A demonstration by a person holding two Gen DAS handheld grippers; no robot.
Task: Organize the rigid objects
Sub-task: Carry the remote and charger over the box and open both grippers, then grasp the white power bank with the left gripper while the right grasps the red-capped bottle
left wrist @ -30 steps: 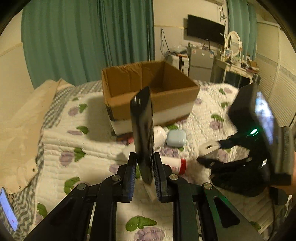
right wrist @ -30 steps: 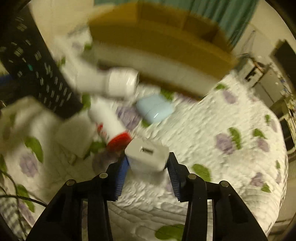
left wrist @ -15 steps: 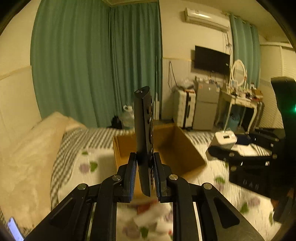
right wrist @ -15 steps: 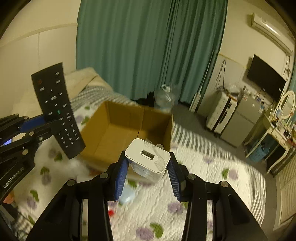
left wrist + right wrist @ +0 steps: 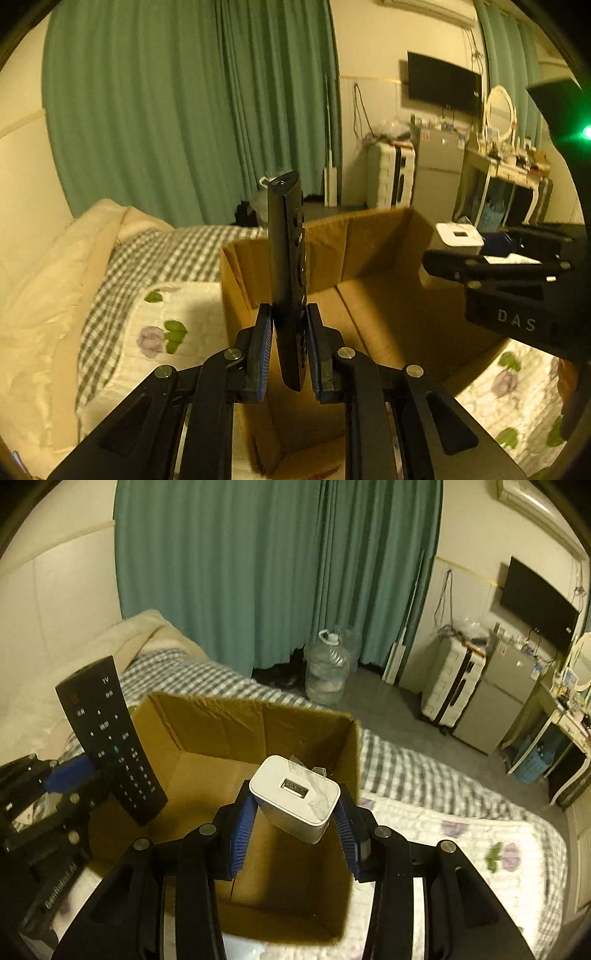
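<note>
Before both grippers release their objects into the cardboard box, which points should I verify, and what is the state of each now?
1. Left gripper grips the remote control firmly: cannot tell; a gap shows beside each pad.
2. Right gripper grips the white charger: cannot tell; it sits tilted, the pads look slightly apart.
3. Remote is above the cardboard box opening: ok, in both views.
4. Charger is above the opening: ok.
5. Box floor is free where the objects will land: ok, bare cardboard is visible.
6. The two grippers are apart from each other: ok, not touching.
</note>
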